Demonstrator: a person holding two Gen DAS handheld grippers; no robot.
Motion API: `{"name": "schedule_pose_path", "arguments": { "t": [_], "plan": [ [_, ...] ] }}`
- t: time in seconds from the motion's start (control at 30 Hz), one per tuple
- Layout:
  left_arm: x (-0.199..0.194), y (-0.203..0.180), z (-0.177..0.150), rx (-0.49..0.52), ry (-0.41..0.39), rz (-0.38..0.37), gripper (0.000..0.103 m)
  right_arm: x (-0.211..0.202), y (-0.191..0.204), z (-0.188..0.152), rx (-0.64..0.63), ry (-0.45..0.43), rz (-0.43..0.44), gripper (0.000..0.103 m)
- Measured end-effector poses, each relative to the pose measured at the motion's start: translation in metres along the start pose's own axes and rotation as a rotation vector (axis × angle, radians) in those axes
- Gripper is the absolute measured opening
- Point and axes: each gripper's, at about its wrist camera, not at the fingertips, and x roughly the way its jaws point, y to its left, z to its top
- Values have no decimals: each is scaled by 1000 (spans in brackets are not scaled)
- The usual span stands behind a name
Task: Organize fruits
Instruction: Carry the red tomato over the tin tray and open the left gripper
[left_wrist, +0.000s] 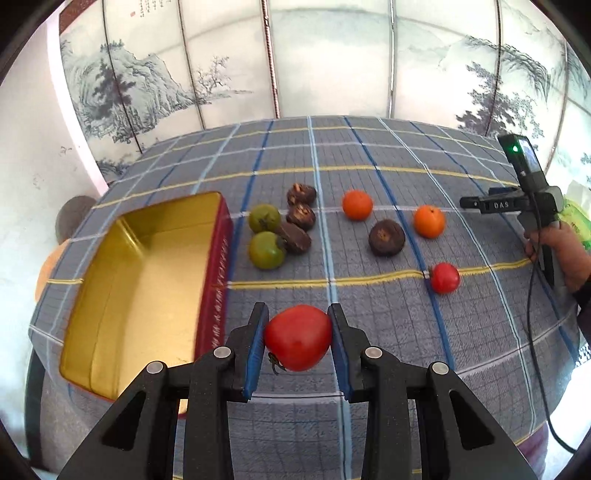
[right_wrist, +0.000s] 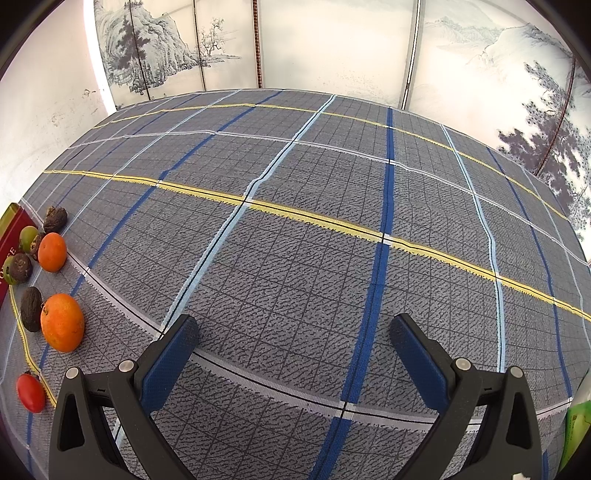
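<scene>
Left wrist view: my left gripper (left_wrist: 298, 332) clamps the red tomato (left_wrist: 297, 336) above the tablecloth's (left_wrist: 369, 424) near edge, beside the gold tin (left_wrist: 147, 280); right wrist view: my right gripper (right_wrist: 293, 332) gapes empty over bare cloth, oranges (right_wrist: 62, 322) at the left edge.

Right gripper (right_wrist: 293, 338) jaws spread over checked tablecloth (right_wrist: 314, 206).

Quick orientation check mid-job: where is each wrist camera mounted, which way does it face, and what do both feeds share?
Left wrist: sits on the left gripper, looking down-forward at the large red tomato it clamps, the gold tin and scattered fruit; the right gripper and holding hand show at right.
Right wrist: sits on the right gripper, jaws open, facing mostly bare plaid tablecloth.
Shared: small red tomato, two oranges, dark fruits, painted screen.
</scene>
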Motion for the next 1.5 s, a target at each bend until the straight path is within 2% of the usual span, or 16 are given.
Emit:
{"name": "schedule_pose_path", "arguments": {
  "t": [0.33, 0.63, 0.83, 1.5],
  "plan": [
    [0, 32, 20, 8, -4, 75, 34, 0, 0, 0, 0, 0, 0, 103],
    [22, 79, 34, 60, 9, 163, 34, 0, 0, 0, 0, 0, 0, 103],
    [41, 103, 44, 87, 24, 197, 34, 0, 0, 0, 0, 0, 0, 103],
    [95, 149, 73, 137, 74, 295, 34, 0, 0, 0, 0, 0, 0, 103]
  ]
}}
